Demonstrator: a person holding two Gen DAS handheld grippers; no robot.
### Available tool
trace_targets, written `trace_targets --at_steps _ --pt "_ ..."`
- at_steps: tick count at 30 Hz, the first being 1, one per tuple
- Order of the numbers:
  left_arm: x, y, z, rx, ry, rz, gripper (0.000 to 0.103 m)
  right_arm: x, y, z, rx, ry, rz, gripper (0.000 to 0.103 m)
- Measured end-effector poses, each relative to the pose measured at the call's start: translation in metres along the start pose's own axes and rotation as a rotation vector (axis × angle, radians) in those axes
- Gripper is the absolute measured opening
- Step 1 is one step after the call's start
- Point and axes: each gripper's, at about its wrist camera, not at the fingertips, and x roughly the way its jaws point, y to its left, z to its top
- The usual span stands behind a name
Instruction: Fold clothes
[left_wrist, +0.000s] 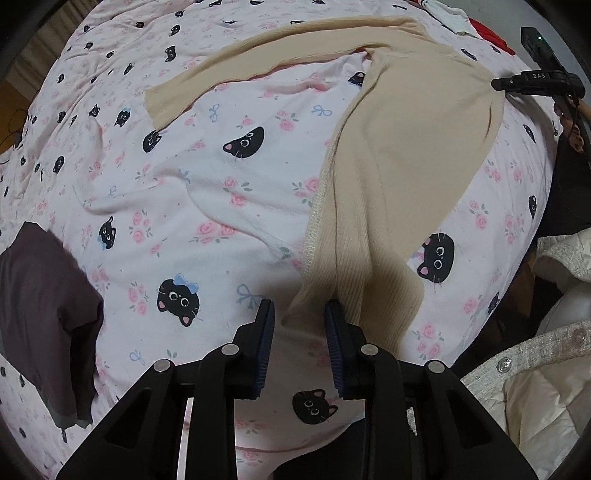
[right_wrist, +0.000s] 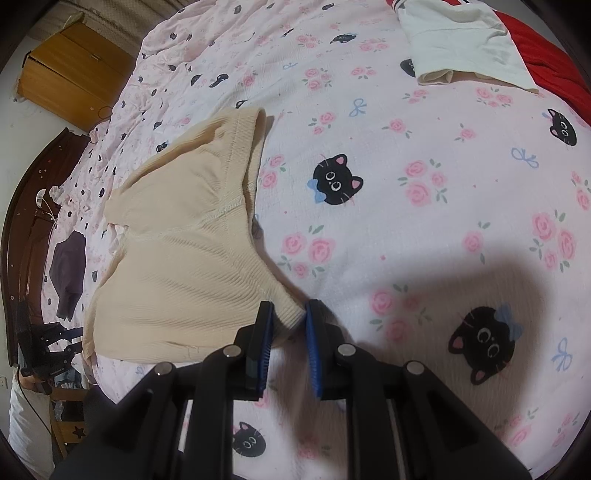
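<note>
1. Bedding printed with black cat faces and pink roses covers the bed (left_wrist: 229, 206), and a beige ribbed sweater (left_wrist: 417, 147) lies spread across it, one long sleeve (left_wrist: 258, 70) stretched out to the side.
2. Left hand-held gripper (left_wrist: 300, 314) sits at the sweater's bottom hem with its jaws apart; hem fabric lies between the blue pads, touching the right one, and nothing is clamped.
3. Right hand-held gripper (right_wrist: 289, 314) is at the ribbed cuff-like corner of the sweater (right_wrist: 177, 258); the jaws are nearly together with the ribbed edge between them, but I cannot tell whether they pinch it.
4. Dark purple garment (left_wrist: 44, 314) lies flat near the bed's edge, well apart from the sweater.
5. White folded garment (right_wrist: 458, 44) rests beside a red cloth (right_wrist: 554, 62) at the far side.
</note>
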Motion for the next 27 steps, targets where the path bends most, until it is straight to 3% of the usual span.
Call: trace_targets --at_steps 4,9,17,27 --pt "0.004 -0.001 0.0 0.001 0.009 0.004 0.009 0.001 0.0 -0.001 0.0 -0.001 0.002 0.018" --pt "0.006 -0.001 0.0 0.001 0.013 0.017 0.005 0.001 0.0 -0.001 0.003 -0.001 0.005 0.018" --pt "-0.019 0.022 0.011 -0.061 -0.052 0.094 0.005 0.001 0.0 0.0 0.001 0.005 0.003 0.018" --pt "-0.009 0.057 0.036 -0.139 -0.054 0.227 0.005 0.001 -0.001 -0.001 0.003 0.006 0.005 0.018"
